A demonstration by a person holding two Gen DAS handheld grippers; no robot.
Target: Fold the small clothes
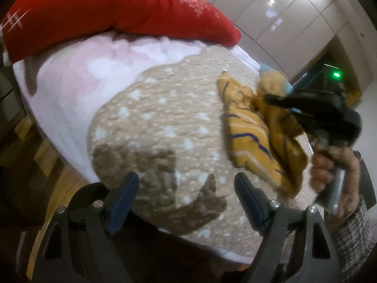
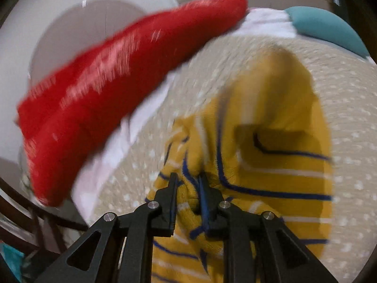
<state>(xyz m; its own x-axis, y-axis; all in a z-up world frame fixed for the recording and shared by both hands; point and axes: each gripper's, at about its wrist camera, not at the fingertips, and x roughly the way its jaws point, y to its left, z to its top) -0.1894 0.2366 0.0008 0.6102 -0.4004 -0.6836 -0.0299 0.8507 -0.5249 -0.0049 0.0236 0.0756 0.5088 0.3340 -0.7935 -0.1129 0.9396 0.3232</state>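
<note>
Garment, a mustard-yellow knit with blue and white stripes (image 2: 271, 160), lies bunched on the beige dotted bedspread (image 1: 165, 118), pinched in your right gripper (image 2: 188, 184), rightward of your wide-open, empty left gripper (image 1: 186, 184).

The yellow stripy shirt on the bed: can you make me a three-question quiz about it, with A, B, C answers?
1. Where does the yellow stripy shirt lie?
A. on the beige dotted blanket
B. on the red pillow
C. on the floor

2. What colour are its thin dark stripes?
A. green
B. blue
C. pink

3. What is the right tool doing?
A. hanging open over nothing
B. pinching the pillow
C. pinching a bunch of the shirt

Answers: 1 A, beige dotted fabric shows all round the shirt. 2 B, the lines are blue beside white ones. 3 C, its fingers are closed on yellow cloth, while the left tool is open and empty.
</note>
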